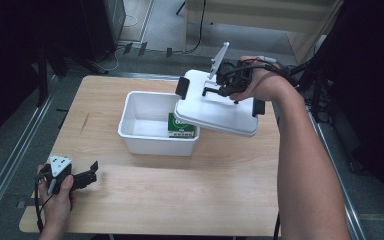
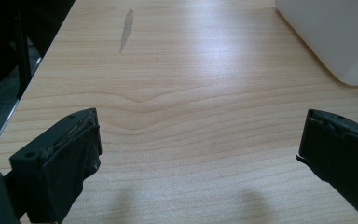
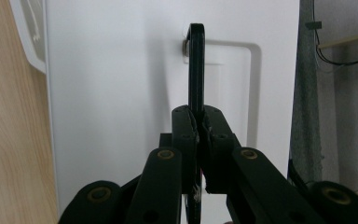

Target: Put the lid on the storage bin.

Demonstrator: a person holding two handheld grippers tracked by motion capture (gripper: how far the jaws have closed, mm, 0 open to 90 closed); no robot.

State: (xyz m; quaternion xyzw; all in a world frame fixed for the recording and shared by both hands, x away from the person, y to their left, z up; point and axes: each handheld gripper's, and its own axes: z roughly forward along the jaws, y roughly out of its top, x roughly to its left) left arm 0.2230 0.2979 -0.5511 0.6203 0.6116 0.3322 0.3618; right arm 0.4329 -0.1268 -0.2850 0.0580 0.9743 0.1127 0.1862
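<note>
The right gripper (image 3: 196, 122) is clamping the white lid's (image 1: 220, 110) black handle (image 3: 196, 70), holding it tilted over the bin (image 1: 150, 132); the left gripper (image 2: 198, 154) is gaping wide, empty.

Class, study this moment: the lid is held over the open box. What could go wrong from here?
1. The right gripper pinches only the lid's thin black handle, so the tilted lid might swing or slip.
2. The lid's low edge hangs near the green carton in the box; it could strike it.
3. The left gripper rests apart, open, so nothing steadies the box.
</note>
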